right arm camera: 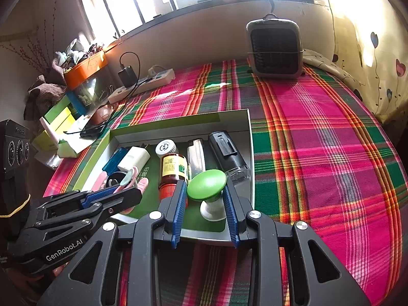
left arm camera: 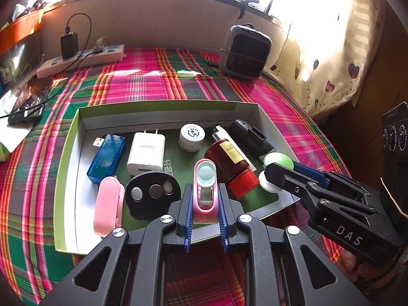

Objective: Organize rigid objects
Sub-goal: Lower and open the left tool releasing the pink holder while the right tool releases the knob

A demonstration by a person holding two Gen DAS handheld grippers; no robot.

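My left gripper (left arm camera: 205, 191) is shut on a pink clip with a pale green round head (left arm camera: 205, 173), held over the near edge of the green-rimmed box (left arm camera: 76, 132). In the right wrist view the right gripper (right arm camera: 204, 186) is shut on a green-topped knob with a white base (right arm camera: 207, 182), above the box's near right corner (right arm camera: 251, 153). Each gripper also shows in the other's view: the right gripper (left arm camera: 274, 170) and the left gripper (right arm camera: 132, 191). In the box lie a blue USB stick (left arm camera: 107, 158), a white charger (left arm camera: 146, 153), a red-capped brown bottle (left arm camera: 229, 160) and several other small items.
The box sits on a plaid cloth (left arm camera: 142, 81). A power strip with a plugged-in adapter (left arm camera: 81, 58) lies at the back left, a small grey fan (left arm camera: 244, 51) at the back right, and a phone (left arm camera: 28, 104) at the left. Boxes and clutter (right arm camera: 58, 117) crowd the left side.
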